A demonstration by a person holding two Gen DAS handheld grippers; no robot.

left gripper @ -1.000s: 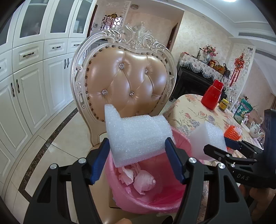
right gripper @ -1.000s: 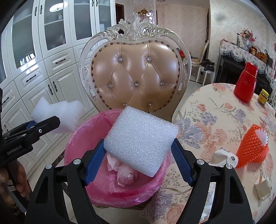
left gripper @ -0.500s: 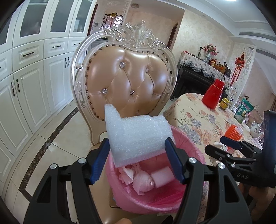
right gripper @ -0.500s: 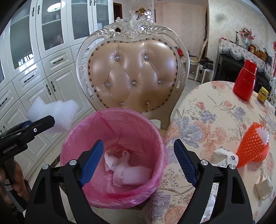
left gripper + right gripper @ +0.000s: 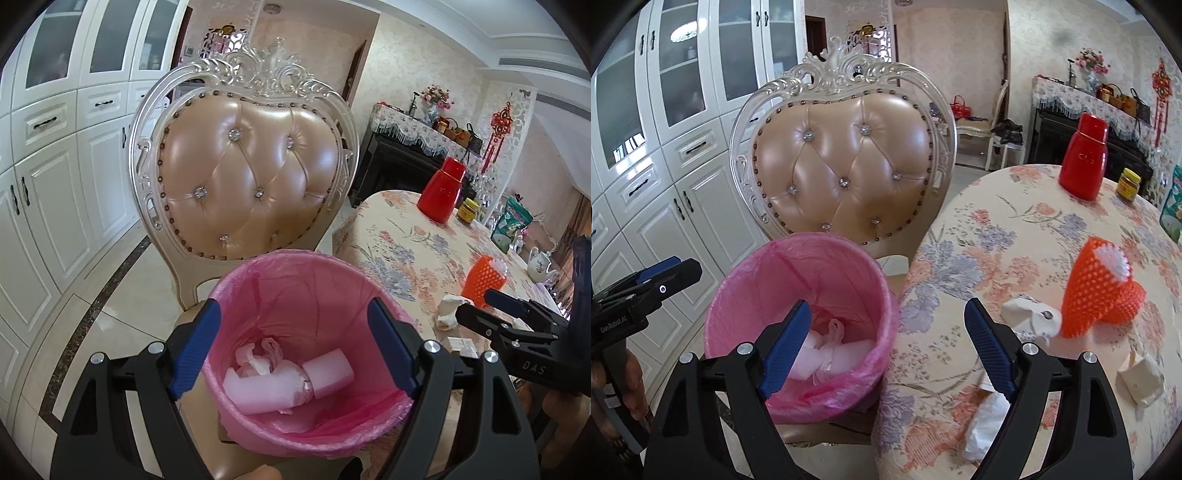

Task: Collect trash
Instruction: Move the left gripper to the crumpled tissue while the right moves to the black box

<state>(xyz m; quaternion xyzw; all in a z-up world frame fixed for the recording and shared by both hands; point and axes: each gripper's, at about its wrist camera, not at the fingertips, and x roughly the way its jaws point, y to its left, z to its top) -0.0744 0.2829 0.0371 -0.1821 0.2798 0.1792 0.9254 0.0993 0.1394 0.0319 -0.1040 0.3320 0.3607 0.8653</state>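
In the left wrist view the left gripper (image 5: 295, 343) hangs over the bin (image 5: 314, 266), which sits on the chair (image 5: 251, 177); its jaws have just been opening and stand wide with nothing between them, and two foam blocks (image 5: 327, 373) lie at the bottom among crumpled tissue (image 5: 258, 360). This view looks straight down into the bin, so it alone shows what has landed there; the right gripper (image 5: 476, 306) shows only side-on at the edge. In the right wrist view the right gripper (image 5: 886, 347) is likewise spread wide and empty, its jaws having just been opening, straddling the bin rim (image 5: 886, 280) and the table (image 5: 1015, 221). This view alone lays out what is left on the table: an orange net sleeve (image 5: 1100, 291), a small white wad (image 5: 1030, 317), a folded white scrap (image 5: 1141, 380) and crumpled tissue (image 5: 986, 424) near the table edge. The next pickup looks best started with the right hand, swinging clear of the rim first, then coming low over the nearest piece and closing gently.
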